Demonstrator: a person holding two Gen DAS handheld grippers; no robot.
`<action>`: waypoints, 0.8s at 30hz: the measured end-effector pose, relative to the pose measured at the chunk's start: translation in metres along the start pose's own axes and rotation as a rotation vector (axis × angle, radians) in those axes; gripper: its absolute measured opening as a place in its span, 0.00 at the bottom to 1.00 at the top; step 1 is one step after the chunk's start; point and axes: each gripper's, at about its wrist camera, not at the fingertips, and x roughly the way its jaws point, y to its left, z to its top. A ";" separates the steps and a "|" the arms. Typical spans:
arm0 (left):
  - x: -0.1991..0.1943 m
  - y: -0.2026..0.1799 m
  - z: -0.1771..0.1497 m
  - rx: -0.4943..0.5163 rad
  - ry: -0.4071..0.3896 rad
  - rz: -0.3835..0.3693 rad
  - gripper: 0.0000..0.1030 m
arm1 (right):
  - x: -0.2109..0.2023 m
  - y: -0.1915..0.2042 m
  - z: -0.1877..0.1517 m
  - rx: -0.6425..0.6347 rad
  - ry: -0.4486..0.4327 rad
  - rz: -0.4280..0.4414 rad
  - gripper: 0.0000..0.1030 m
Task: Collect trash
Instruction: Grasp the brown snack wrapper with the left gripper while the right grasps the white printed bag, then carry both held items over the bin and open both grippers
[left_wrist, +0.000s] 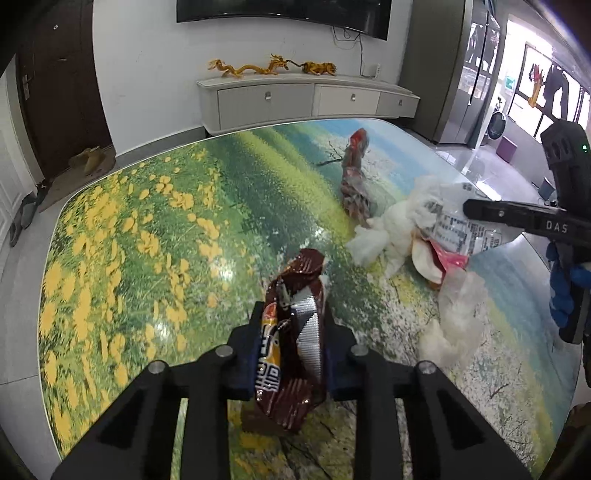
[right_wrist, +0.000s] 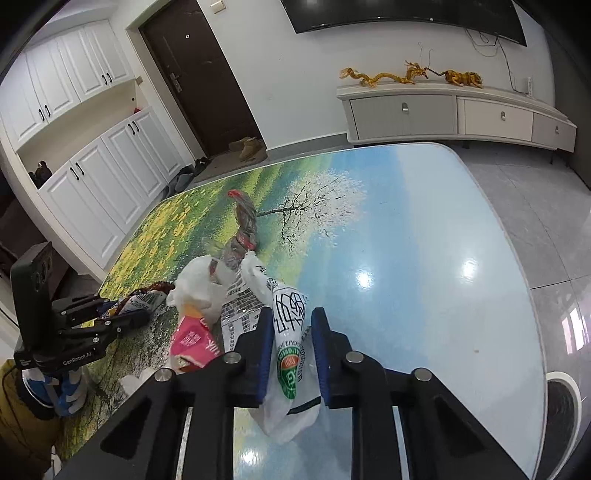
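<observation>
right tool (right_wrist: 291, 332) gripping plastic bag (right_wrist: 290, 354), table (right_wrist: 424, 258)

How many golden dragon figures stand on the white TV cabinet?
2. One golden dragon figure is at the left of the white TV cabinet, the other golden dragon figure beside it, centre.

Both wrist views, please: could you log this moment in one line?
left tool: holds brown wrapper | right tool: holds white bag | table: trash remains
</observation>
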 end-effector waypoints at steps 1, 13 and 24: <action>-0.008 -0.003 -0.004 -0.008 -0.009 0.010 0.23 | -0.005 0.001 -0.001 0.001 -0.006 -0.001 0.15; -0.122 -0.047 -0.013 -0.007 -0.153 0.086 0.22 | -0.122 0.017 -0.026 -0.005 -0.175 -0.012 0.14; -0.173 -0.130 0.005 0.047 -0.243 0.060 0.22 | -0.226 -0.031 -0.075 0.068 -0.319 -0.087 0.14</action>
